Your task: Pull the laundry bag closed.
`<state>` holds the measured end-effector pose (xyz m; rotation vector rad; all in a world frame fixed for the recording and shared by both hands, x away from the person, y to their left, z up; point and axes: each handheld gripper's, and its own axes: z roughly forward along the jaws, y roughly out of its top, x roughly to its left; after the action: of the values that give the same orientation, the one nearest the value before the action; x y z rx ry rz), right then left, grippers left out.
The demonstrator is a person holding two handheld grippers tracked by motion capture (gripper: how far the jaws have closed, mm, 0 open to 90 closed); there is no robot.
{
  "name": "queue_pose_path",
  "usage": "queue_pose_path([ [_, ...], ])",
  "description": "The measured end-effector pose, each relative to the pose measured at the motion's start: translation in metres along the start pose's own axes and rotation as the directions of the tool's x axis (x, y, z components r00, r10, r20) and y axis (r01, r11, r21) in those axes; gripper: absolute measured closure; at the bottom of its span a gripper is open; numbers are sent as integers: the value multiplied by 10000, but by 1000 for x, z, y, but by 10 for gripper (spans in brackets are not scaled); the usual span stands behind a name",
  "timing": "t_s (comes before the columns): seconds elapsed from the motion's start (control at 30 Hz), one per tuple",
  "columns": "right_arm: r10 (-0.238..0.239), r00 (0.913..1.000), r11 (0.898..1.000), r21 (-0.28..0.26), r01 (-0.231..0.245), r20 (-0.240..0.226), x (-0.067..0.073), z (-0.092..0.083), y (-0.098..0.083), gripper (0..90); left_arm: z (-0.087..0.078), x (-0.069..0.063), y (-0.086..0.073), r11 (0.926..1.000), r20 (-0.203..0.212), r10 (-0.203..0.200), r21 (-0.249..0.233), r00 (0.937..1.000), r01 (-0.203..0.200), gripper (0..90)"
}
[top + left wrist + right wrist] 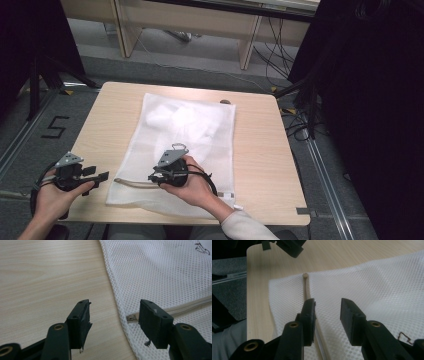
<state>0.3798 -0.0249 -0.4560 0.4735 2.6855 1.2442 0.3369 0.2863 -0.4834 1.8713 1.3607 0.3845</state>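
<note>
bag (200, 131): white mesh, flat mid-table (260, 145), pale bundle inside at far end
zip (307, 288): along near edge, shut as far as seen
left gripper (96, 176): open, empty, beside bag's corner
right gripper (152, 177): open, over zip, nothing gripped

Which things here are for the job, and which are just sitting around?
For the job:
mesh laundry bag
its beige zipper
left gripper, jaws open
right gripper, jaws open over the zipper

Just around:
wooden table
cables on the floor
floor marking "5"
</note>
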Motion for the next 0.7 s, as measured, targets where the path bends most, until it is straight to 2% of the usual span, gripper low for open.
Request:
queue_pose_path([
  [0.1,-83,9999,10000,-25,83,-81,1,4,3,662,0,0,0,10000,-20,6,-8,10000,-6,417],
  [0.17,-123,9998,9999,35,124,-161,3,8,7,660,1,-2,0,9995,10,-246,-176,9997,247,417],
  [0.23,-260,9994,9996,139,263,-215,4,12,9,660,1,-2,0,9996,-15,-227,-163,9997,227,417],
  [0.27,-181,9992,9996,221,189,-358,6,16,12,659,1,-2,0,9996,-32,-224,-151,9997,224,417],
  [0.37,-403,9985,9989,221,412,-375,8,21,14,662,1,-2,0,9996,-52,-230,-165,9997,229,417],
  [0.47,-330,9990,9989,333,341,-314,12,27,17,672,1,-1,0,9996,-43,-222,-157,9997,221,417],
  [0.53,-510,9983,9983,279,518,-296,12,30,20,673,1,-1,0,9996,-63,-243,-170,9997,242,417],
  [0.57,-336,9990,9988,338,345,-284,14,31,21,681,1,-1,0,9996,-73,-240,-176,9997,238,417],
  [0.6,-525,9982,9980,323,534,-282,13,32,22,685,0,0,0,9999,-87,-120,-69,9999,119,418],
  [0.63,-480,9982,9984,287,490,-347,13,33,23,687,-1,1,0,10000,-65,7,43,10000,-7,418],
  [0.7,-521,9979,9978,391,536,-384,13,35,25,696,-1,1,0,10000,-58,-40,24,10000,40,418],
])
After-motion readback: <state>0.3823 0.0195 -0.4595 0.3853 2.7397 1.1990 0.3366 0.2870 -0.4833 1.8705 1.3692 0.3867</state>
